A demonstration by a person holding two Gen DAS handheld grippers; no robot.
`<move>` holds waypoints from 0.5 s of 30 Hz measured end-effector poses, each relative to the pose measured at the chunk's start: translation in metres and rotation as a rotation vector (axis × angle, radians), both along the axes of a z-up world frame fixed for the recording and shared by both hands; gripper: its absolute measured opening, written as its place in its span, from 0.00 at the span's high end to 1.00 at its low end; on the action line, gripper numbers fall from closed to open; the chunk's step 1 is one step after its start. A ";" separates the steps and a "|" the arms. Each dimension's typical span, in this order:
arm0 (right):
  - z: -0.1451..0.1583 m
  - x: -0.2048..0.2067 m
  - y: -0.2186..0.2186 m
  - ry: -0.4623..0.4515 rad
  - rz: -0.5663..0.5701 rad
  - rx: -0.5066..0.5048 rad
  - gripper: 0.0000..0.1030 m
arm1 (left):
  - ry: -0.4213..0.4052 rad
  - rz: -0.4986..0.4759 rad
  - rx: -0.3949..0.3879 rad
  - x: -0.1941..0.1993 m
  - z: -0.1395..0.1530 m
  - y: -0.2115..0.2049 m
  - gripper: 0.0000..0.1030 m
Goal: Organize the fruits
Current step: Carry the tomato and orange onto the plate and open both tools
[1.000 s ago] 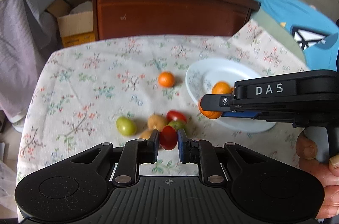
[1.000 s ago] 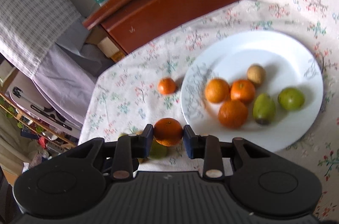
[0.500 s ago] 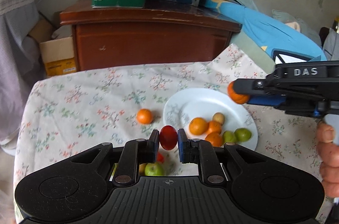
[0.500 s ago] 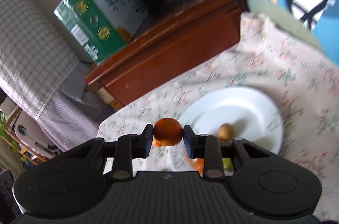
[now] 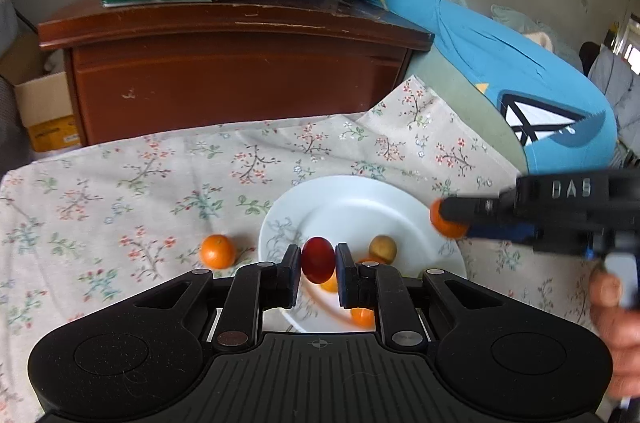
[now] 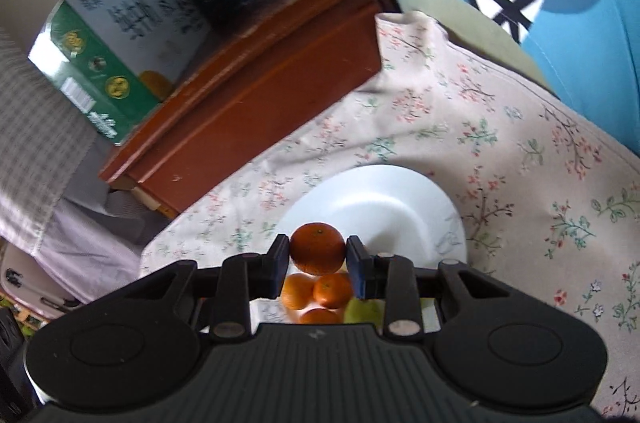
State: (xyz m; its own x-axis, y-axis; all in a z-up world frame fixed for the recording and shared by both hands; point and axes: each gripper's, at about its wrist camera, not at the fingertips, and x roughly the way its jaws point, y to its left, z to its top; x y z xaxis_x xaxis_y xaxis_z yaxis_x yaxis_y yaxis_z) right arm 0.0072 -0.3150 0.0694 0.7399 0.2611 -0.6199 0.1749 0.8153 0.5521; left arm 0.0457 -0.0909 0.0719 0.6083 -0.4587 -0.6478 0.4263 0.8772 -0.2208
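both claws are carrying fruit over the white plate (image 5: 400, 195). the left claw (image 5: 318, 263) is pinching a red fruit (image 5: 317, 260) between its pads, and the right claw (image 6: 318, 255) is clamping an orange (image 6: 317, 248). several oranges, a tan fruit (image 5: 382, 249) and something green are already lying on the plate. one small orange (image 5: 217, 251) is sitting on the counter's floral cloth (image 5: 120, 207) just beside the plate, so the sorting is looking mostly done; other leftovers may be hiding below view.
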 end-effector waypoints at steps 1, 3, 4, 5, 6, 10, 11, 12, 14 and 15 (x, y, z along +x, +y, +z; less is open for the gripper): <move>-0.003 0.001 0.000 0.012 -0.008 0.000 0.70 | 0.004 -0.003 -0.006 0.004 -0.002 -0.002 0.85; -0.009 0.003 -0.001 0.036 -0.019 0.014 0.70 | 0.023 -0.003 -0.022 0.013 -0.006 -0.004 0.85; -0.012 0.004 -0.001 0.048 -0.021 0.018 0.70 | 0.033 0.001 -0.031 0.017 -0.008 -0.006 0.85; -0.014 0.005 0.000 0.058 -0.025 0.017 0.70 | 0.040 0.006 -0.038 0.021 -0.010 -0.007 0.85; -0.015 0.006 0.001 0.065 -0.028 0.010 0.70 | 0.043 0.007 -0.042 0.024 -0.011 -0.009 0.85; -0.019 0.008 0.004 0.075 -0.030 -0.017 0.70 | 0.050 0.000 -0.058 0.033 -0.015 -0.016 0.85; -0.021 0.008 0.004 0.079 -0.032 -0.017 0.70 | 0.055 -0.004 -0.063 0.035 -0.016 -0.017 0.85; -0.022 0.009 0.004 0.084 -0.033 -0.016 0.70 | 0.059 -0.007 -0.066 0.036 -0.018 -0.019 0.85; -0.025 0.010 0.005 0.089 -0.032 -0.018 0.70 | 0.066 -0.014 -0.070 0.039 -0.020 -0.021 0.85; -0.026 0.010 0.005 0.090 -0.034 -0.021 0.69 | 0.066 -0.017 -0.071 0.039 -0.021 -0.023 0.85</move>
State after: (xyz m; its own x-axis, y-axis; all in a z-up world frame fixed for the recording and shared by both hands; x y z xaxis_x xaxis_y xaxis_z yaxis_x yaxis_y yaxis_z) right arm 0.0172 -0.3097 0.0435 0.6889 0.2234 -0.6896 0.2506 0.8193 0.5157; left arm 0.0852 -0.1136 0.0511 0.5568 -0.5147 -0.6519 0.4238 0.8511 -0.3099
